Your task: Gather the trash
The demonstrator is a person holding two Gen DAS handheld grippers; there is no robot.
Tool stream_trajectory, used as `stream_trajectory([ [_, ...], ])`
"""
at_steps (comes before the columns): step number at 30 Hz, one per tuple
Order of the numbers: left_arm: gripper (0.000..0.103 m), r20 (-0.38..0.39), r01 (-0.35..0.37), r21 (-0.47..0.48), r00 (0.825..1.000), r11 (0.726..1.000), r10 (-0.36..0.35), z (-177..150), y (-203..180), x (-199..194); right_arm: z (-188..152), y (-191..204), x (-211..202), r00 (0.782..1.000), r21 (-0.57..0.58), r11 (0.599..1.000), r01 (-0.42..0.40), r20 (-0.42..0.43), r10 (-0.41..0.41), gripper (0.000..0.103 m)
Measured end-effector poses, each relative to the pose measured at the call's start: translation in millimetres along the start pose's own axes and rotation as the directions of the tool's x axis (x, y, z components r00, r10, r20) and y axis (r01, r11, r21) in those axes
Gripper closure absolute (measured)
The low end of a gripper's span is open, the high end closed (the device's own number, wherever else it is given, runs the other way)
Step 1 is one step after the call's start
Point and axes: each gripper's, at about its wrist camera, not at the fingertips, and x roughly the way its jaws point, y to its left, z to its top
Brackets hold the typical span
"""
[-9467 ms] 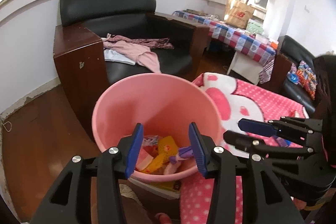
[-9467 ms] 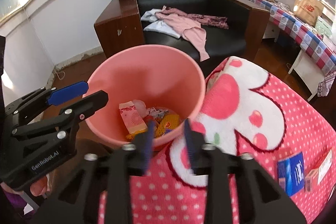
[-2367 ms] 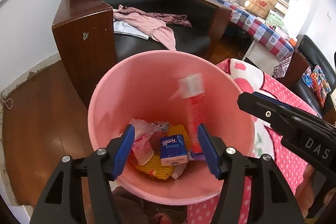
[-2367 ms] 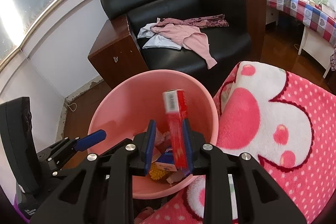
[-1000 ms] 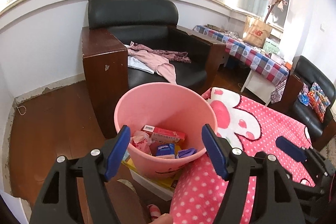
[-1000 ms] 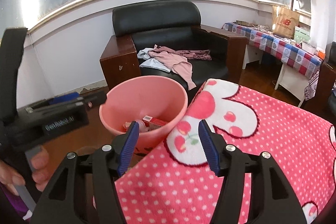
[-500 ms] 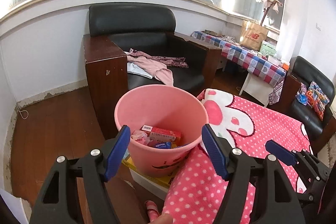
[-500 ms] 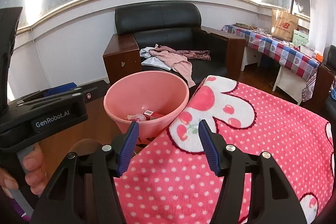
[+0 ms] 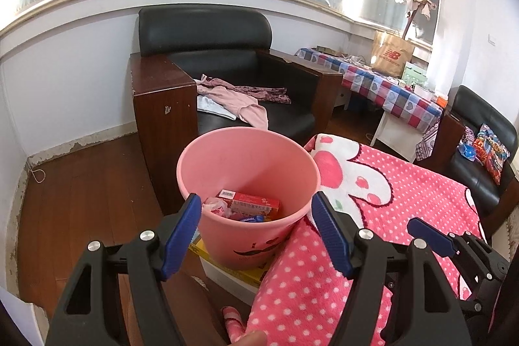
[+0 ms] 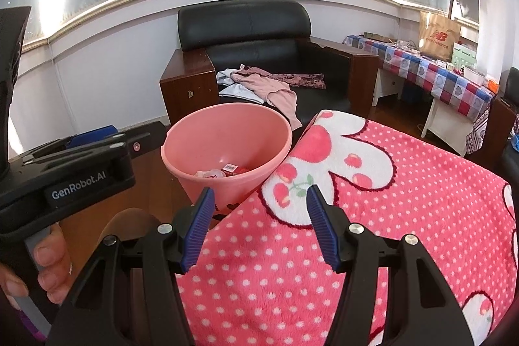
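A pink bucket (image 9: 227,164) stands beside the pink dotted blanket (image 9: 405,190); it also shows in the right wrist view (image 10: 207,145). Inside lie a red box (image 9: 256,203) and other wrappers. My left gripper (image 9: 256,216) is open and empty, held back from the bucket's near rim. My right gripper (image 10: 259,206) is open and empty above the blanket's (image 10: 389,200) edge, to the right of the bucket. The left gripper's body (image 10: 71,177) shows at the left of the right wrist view.
A black armchair (image 9: 227,73) with wooden arms and pink clothes (image 9: 240,99) stands behind the bucket. A checked-cloth table (image 9: 382,89) with a paper bag is at the back right. A yellow and white box (image 9: 233,274) sits under the bucket. Wooden floor (image 9: 81,184) lies left.
The right gripper dropped the red box into the bucket and opened. Both grippers have pulled back and up, so the bucket looks smaller and farther.
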Motion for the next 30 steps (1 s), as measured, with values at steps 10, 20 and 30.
stream_trajectory([
  [10,0.034,-0.004,-0.006,0.002,1.0,1.0,0.006,2.4,0.1,2.7,-1.6,-2.4,1.8,1.0,0.009,1.0,-0.004,-0.006,0.004,0.044],
  [20,0.034,-0.006,-0.007,0.005,1.0,1.0,0.007,3.8,0.1,5.4,-1.4,-3.2,5.5,1.0,0.014,1.0,-0.006,-0.013,0.006,0.044],
  [30,0.034,-0.007,-0.008,0.004,1.0,1.0,0.008,3.3,-0.8,4.8,-2.3,-4.9,8.7,1.0,0.024,1.0,-0.008,-0.022,0.009,0.044],
])
